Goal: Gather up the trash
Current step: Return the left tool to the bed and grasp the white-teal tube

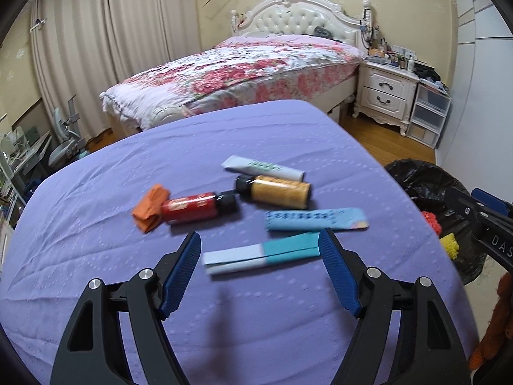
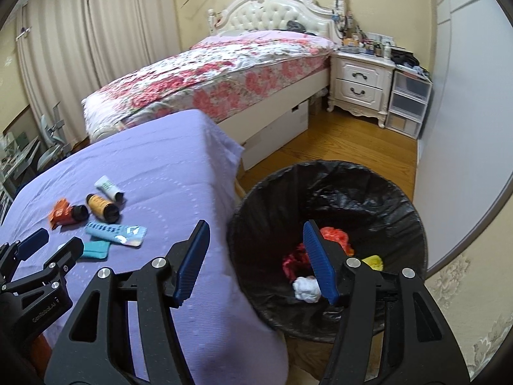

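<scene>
On the purple-covered table (image 1: 96,256) lie several pieces of trash: a teal-and-white box (image 1: 261,253), a light blue packet (image 1: 315,219), a red bottle (image 1: 198,207), an orange bottle (image 1: 279,191), an orange wrapper (image 1: 150,208) and a white tube (image 1: 263,167). My left gripper (image 1: 261,245) is open, its fingers either side of the teal-and-white box. My right gripper (image 2: 255,258) is open and empty, hovering over the rim of the black-lined trash bin (image 2: 368,186), which holds red, yellow and white trash.
A bed with a floral cover (image 2: 208,77) stands behind the table. A white nightstand (image 2: 360,85) and plastic drawers (image 2: 407,104) are at the far right. Wooden floor (image 2: 336,141) lies between bed and bin. A white wall panel (image 2: 465,128) is right of the bin.
</scene>
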`<act>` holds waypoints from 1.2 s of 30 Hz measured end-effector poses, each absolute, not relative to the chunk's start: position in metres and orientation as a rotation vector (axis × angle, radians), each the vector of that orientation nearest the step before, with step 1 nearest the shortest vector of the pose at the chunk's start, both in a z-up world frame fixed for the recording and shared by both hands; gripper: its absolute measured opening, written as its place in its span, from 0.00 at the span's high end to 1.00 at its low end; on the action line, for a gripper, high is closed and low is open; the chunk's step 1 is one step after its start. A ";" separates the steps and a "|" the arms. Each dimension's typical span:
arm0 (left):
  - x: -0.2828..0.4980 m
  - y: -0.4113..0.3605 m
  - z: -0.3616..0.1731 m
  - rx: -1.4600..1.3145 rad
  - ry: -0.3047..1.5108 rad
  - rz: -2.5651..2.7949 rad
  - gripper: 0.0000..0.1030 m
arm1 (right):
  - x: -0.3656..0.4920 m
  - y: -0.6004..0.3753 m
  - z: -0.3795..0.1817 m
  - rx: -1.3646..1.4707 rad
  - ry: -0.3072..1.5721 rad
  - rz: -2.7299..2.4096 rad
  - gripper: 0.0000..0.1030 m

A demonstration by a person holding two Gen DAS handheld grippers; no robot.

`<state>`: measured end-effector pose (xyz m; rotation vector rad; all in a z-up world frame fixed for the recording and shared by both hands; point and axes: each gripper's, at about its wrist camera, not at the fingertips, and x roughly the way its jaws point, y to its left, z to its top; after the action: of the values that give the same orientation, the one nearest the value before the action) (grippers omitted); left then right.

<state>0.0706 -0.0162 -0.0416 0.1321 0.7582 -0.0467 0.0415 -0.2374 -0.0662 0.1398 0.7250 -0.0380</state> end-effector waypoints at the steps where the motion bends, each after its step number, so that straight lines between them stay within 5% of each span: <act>1: 0.070 -0.013 -0.042 0.134 0.757 -0.039 0.29 | 0.042 -0.232 -0.066 0.132 0.728 -0.029 0.42; 36: 0.097 0.049 -0.061 0.087 0.908 0.089 0.27 | 0.047 -0.176 -0.070 0.052 0.774 0.071 0.42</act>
<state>0.0974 0.0495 -0.0611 0.0872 0.9079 0.0895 0.0468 -0.1762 -0.0700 0.0521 0.7744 0.0713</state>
